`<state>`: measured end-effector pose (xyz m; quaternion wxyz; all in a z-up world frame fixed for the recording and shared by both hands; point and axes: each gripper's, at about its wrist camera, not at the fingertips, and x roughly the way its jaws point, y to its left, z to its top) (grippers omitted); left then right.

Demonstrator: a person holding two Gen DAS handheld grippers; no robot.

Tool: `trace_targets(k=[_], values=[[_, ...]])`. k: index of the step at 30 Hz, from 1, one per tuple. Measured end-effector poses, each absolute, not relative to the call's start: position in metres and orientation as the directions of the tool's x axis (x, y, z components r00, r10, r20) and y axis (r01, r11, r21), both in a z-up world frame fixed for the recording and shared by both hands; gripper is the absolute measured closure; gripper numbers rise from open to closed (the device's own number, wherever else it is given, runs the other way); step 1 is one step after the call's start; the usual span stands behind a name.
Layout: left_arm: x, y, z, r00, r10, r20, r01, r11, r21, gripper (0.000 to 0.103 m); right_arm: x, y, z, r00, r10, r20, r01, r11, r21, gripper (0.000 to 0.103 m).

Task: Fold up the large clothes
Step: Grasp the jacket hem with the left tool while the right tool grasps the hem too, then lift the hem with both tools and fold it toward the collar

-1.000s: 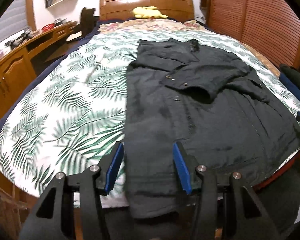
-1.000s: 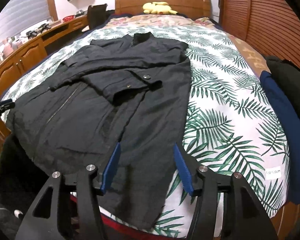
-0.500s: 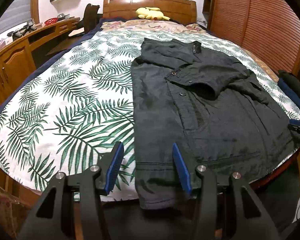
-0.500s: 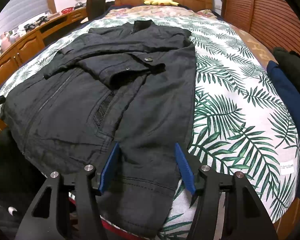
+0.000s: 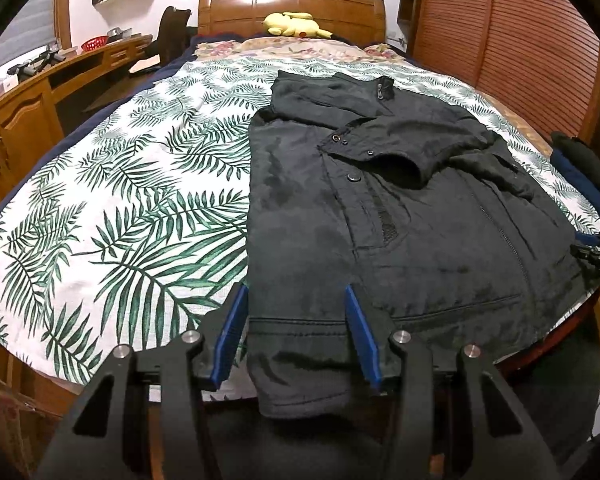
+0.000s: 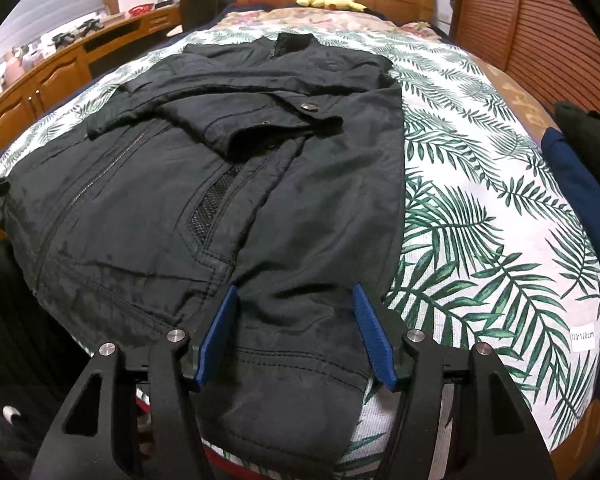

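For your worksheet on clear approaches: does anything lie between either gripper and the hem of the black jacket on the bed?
Nothing visible does. The left gripper and the right gripper each hover with jaws apart directly over the black jacket hem at the bed's near edge. Only jacket fabric shows between the blue pads; neither pair presses on it yet.

My views are evenly lit by warm indoor light, sharp in the middle, with soft shadows. Fisheye bends the edges; corners go black. The jacket (image 5: 400, 216) loses detail.
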<state>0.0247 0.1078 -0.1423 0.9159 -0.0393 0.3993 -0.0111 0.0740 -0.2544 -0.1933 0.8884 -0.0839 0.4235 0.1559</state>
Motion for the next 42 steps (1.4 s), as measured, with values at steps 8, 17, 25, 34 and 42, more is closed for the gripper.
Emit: trace_targets(k=[8,17,25,34,42], values=[[0.019,0.111,-0.148,0.670,-0.077,-0.739,-0.012,0.993,-0.115,0.058,0.070,-0.252,-0.189,0.578,0.182,-0.795,-0.370,0.927,-0.058,0.041],[0.012,0.117,-0.140,0.679,-0.097,-0.728,0.000,0.991,-0.132,0.090,0.063,-0.258,-0.186,0.540,0.202,-0.817,-0.394,0.919,-0.033,0.056],[0.009,0.119,-0.141,0.659,-0.103,-0.745,0.001,0.991,-0.137,0.090,0.057,-0.269,-0.181,0.531,0.227,-0.816,-0.378,0.926,0.012,0.071],[0.007,0.124,-0.152,0.626,-0.118,-0.771,-0.009,0.987,-0.159,0.088,0.053,-0.267,-0.190,0.510,0.219,-0.832,-0.380,0.925,0.010,0.070],[-0.002,0.111,-0.131,0.664,-0.116,-0.739,0.038,0.992,-0.122,0.101,0.051,-0.263,-0.186,0.545,0.218,-0.810,-0.389,0.921,-0.014,0.085]])
